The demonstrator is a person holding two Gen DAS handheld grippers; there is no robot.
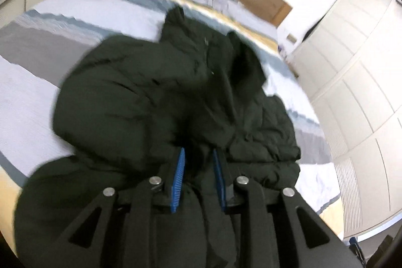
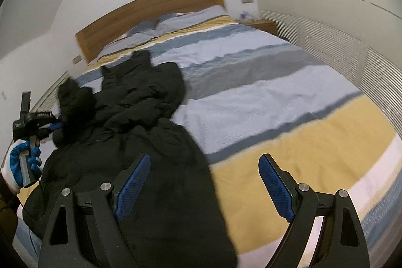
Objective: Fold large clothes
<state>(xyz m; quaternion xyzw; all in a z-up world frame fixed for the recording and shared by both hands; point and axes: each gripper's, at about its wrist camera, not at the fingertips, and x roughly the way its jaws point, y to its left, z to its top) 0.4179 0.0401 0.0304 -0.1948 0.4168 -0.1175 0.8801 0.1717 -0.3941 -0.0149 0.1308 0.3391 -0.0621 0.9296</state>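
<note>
Closest to us, our right claw (image 2: 203,182) is spread wide over the near edge of the bed (image 2: 276,97) with nothing in it, one pad above the black coat's hem and the other above the yellow stripe, probably parked there until a hem or side needs grabbing. Our left claw (image 1: 198,180) is only a little apart, with dark coat fabric bunched in the gap; we can't tell if the blue pads (image 1: 178,177) are actually pinching it or just sitting around it. The coat (image 2: 140,117) itself lies rumpled along the left side of the bed, sleeves and hood end heaped up, so the fold looks barely started. The gloved hand (image 2: 22,162) holds that left claw by the heap. Further back there's pillows (image 2: 176,19), then the wooden headboard (image 2: 150,6)
</note>
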